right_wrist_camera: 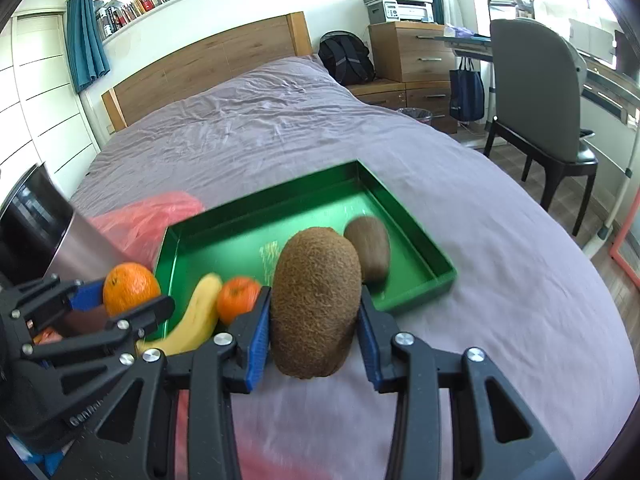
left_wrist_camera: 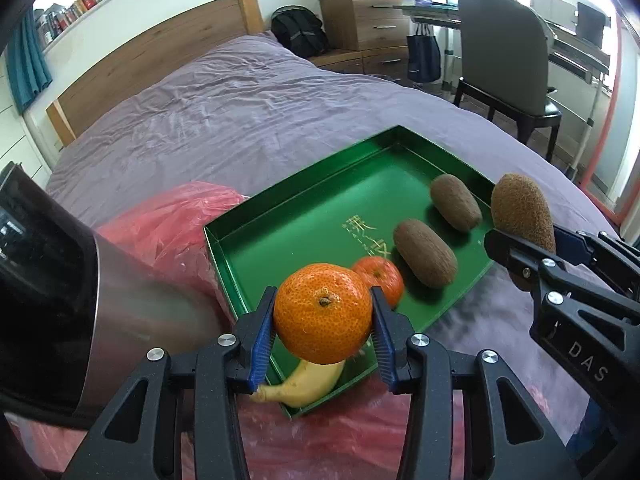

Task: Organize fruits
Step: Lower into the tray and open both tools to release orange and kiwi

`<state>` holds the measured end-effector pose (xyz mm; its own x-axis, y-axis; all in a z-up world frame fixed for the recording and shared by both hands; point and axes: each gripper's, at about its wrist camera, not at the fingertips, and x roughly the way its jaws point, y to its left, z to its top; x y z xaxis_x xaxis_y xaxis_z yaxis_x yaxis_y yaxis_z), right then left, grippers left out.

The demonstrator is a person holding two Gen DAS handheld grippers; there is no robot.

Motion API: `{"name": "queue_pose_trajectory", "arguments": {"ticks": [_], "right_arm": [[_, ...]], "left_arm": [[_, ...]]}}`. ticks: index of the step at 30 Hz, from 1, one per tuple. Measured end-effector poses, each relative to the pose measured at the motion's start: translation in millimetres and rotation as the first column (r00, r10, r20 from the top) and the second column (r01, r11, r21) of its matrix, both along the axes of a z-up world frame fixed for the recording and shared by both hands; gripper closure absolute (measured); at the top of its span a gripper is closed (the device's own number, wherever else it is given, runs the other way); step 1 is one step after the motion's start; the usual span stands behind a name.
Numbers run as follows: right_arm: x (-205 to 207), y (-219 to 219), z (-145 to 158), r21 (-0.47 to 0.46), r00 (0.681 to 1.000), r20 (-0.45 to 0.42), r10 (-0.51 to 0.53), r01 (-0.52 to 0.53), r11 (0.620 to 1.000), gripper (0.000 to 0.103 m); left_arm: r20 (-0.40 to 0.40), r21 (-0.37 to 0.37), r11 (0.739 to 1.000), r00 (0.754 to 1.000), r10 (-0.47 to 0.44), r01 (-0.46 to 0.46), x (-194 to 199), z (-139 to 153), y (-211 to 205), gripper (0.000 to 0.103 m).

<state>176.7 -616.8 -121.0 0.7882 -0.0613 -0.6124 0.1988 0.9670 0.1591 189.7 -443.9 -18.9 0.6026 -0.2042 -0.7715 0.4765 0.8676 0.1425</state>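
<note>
here left gripper (left_wrist_camera: 323,322) clamps tangerine (left_wrist_camera: 322,312); right gripper (right_wrist_camera: 313,322) clamps kiwi (right_wrist_camera: 314,300)

The left gripper (left_wrist_camera: 323,334) is built of matte black, slightly grainy plastic. Each of its two fingers carries a blue ribbed pad (left_wrist_camera: 262,344) on the inner face. Behind the fingers, black linkage arms spread out in open triangular frames, joined by round silver screw heads (left_wrist_camera: 226,339) at the pivots. The right gripper (right_wrist_camera: 314,334) has the same make: black speckled links, blue ribbed pads (right_wrist_camera: 256,350), shiny silver screws (right_wrist_camera: 405,338). Seen from the left wrist view, the right gripper's side shows pale letters "DAS" (left_wrist_camera: 588,362) moulded on its black body. From the right wrist view, the left gripper's body bears raised lettering, too blurred to read.
</note>
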Motion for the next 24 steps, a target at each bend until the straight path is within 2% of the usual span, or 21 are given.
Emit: {"name": "queue_pose_trajectory", "arguments": {"ticks": [5,13,19,24], "right_arm": [[54,-13,-2,-0.002,1.0,0.003,0.019,-0.019,1.0,0.084],[126,-14,-29,-0.06,0.994,-0.092,0.059,-0.065,0.996,0.084],[141,-11,-47,-0.086,0.988,-0.141,0.066,-0.079,0.993,0.084],[148,-8,-55,-0.094,0.982,-0.176,0.067,-0.085,0.992,0.083]], "left_arm": [[0.019,0.027,0.997,0.997,0.069,-0.069,37,-19,-8,0.064],[0.01,0.084,0.99,0.993,0.114,-0.114,72,-49,-14,0.064],[-0.015,0.095,0.989,0.993,0.116,-0.114,83,-65,-17,0.064],[-0.057,0.073,0.991,0.991,0.117,-0.113,86,-70,-15,0.064]]}}
